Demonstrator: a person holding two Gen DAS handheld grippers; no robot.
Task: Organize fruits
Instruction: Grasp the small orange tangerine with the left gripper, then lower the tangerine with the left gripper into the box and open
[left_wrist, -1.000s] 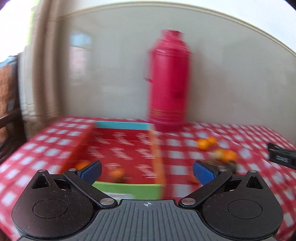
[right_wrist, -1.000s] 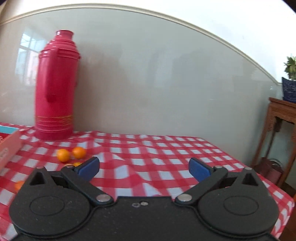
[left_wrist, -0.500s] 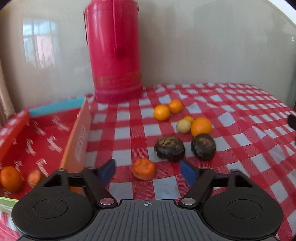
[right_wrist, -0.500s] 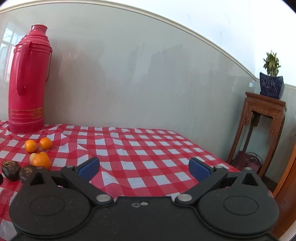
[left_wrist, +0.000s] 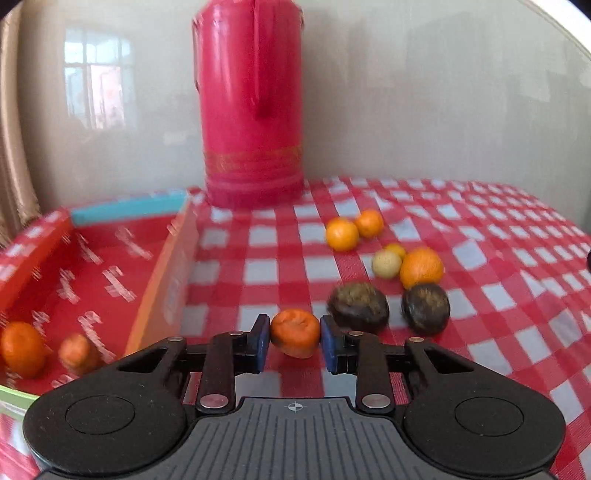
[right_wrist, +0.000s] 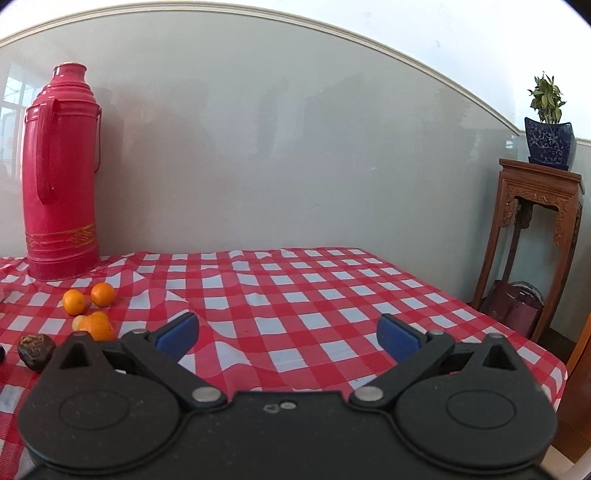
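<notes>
My left gripper (left_wrist: 294, 345) is shut on a small wrinkled orange fruit (left_wrist: 295, 330), its blue pads pressing both sides, low over the red checked cloth. Just right of it lie two dark brown fruits (left_wrist: 358, 306). Behind them are a larger orange (left_wrist: 421, 266), a pale yellow fruit (left_wrist: 386, 263) and two small oranges (left_wrist: 341, 233). At the left stands an open red box (left_wrist: 162, 280) holding two orange fruits (left_wrist: 22, 349). My right gripper (right_wrist: 288, 332) is open above bare cloth, with the fruit cluster (right_wrist: 96, 326) off to its left.
A tall red thermos (left_wrist: 253, 110) stands against the wall behind the box and the fruits, also in the right wrist view as the thermos (right_wrist: 59, 177). Beyond the table's right edge (right_wrist: 535, 354) is a carved wooden stand (right_wrist: 535, 229) with a potted plant.
My left gripper swung from over the box to the loose fruits and closed its jaws on the small orange fruit. The right wrist view shifted rightward early on, then held still.
</notes>
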